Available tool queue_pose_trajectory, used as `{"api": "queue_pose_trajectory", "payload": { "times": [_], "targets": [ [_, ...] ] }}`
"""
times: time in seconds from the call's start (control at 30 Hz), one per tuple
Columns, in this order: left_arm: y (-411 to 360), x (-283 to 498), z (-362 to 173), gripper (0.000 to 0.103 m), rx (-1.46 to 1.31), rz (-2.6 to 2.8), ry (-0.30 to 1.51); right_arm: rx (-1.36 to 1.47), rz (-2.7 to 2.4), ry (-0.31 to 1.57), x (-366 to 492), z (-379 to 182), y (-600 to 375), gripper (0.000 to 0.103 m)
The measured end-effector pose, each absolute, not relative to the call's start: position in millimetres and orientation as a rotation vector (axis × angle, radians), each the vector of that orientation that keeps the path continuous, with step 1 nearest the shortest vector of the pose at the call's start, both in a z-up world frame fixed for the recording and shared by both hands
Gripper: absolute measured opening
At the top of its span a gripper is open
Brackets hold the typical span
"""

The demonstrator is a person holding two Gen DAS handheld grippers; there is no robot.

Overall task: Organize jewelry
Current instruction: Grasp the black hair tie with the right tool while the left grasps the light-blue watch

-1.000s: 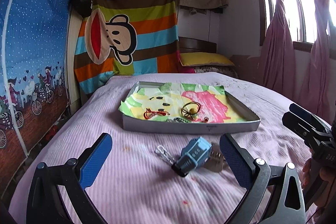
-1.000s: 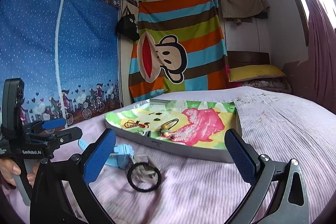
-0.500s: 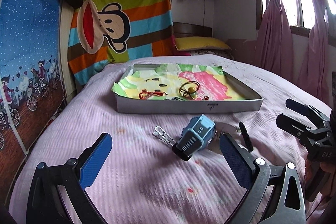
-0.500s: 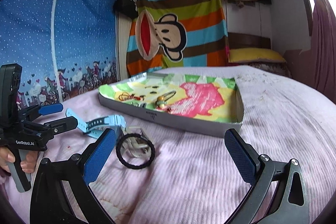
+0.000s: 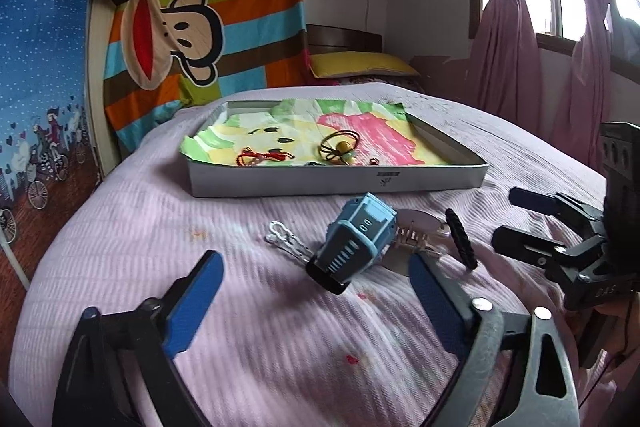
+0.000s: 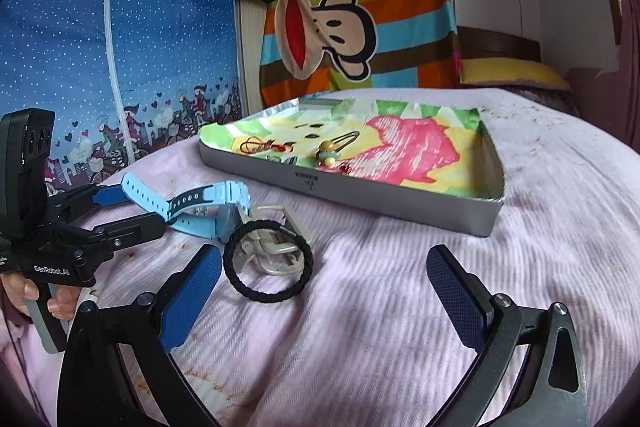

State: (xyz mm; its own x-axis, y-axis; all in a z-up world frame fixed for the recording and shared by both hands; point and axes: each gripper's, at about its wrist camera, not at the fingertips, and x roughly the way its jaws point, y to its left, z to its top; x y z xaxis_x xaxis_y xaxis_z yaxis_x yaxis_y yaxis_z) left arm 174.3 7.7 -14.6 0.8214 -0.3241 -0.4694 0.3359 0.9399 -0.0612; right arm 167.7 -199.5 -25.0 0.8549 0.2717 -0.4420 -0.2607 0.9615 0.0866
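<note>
**Left wrist view: both grippers closing in on the loose pieces**

Left wrist view first: the left gripper (image 5: 314,291) has dropped lower and nearer than a second ago, and the light blue watch (image 5: 354,243) now fills more of the frame, lying on the bed (image 5: 168,227) just ahead of the wide-spread, empty fingers (image 5: 192,301). A small white clasp (image 5: 286,241) sits just left of the watch; a silver buckle piece (image 5: 416,227) and the black hair tie (image 5: 460,245) lie to its right. The silver tray (image 5: 336,183) sits beyond, paper-lined, with a red cord piece (image 5: 260,158) and a beaded black loop (image 5: 340,149) inside.

Over to the right wrist view: the right gripper (image 6: 324,295) has come down too, and the black hair tie (image 6: 267,261) has grown from a small ring to a big one near its left finger. Its fingers (image 6: 456,301) are also fully apart, holding nothing. The hair tie overlaps the buckle piece (image 6: 276,247), with the watch (image 6: 200,207) touching behind. The left gripper (image 6: 120,211) shows at the left edge, a hand (image 6: 36,297) on its handle, fingers flanking the watch strap.
</note>
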Motion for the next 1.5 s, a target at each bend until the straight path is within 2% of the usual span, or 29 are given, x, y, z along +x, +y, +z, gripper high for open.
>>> {"api": "queue_pose_trajectory", "payload": {
  "times": [0.13, 0.3, 0.57, 0.63, 0.8, 0.93, 1.23, 1.27, 1.5],
  "targets": [
    [7.1, 179.1, -17.3, 0.077, 0.012, -0.376, 0.517, 0.017, 0.299, 0.497, 174.1, -29.7, -195.7, 0.078],
    [5.4, 187.0, -20.9, 0.068, -0.007, -0.397, 0.540, -0.001, 0.313, 0.539, 183.9, -35.9, -188.8, 0.054],
    [-2.2, 197.4, -26.4, 0.051, -0.009, -0.434, 0.574, 0.022, 0.353, 0.607, 205.2, -45.3, -183.3, 0.033],
    [-3.8, 198.1, -27.5, 0.047, -0.008, -0.439, 0.578, 0.034, 0.364, 0.620, 207.9, -48.5, -183.5, 0.033],
    [-6.0, 200.5, -29.2, 0.035, -0.011, -0.449, 0.590, 0.064, 0.377, 0.627, 210.8, -52.4, -185.9, 0.017],
    [-3.9, 200.1, -29.3, 0.027, -0.027, -0.444, 0.587, 0.070, 0.379, 0.623, 210.1, -52.8, -188.1, 0.012],
    [-9.1, 188.5, -27.8, 0.027, 0.009, -0.403, 0.539, 0.104, 0.396, 0.662, 215.3, -56.7, -192.1, 0.012],
    [-9.3, 187.8, -27.7, 0.027, 0.012, -0.399, 0.537, 0.107, 0.395, 0.661, 215.1, -57.2, -192.4, 0.009],
    [-7.7, 181.8, -25.0, 0.026, 0.014, -0.369, 0.515, 0.110, 0.376, 0.585, 202.1, -51.9, -194.7, 0.006]
  ]
}}
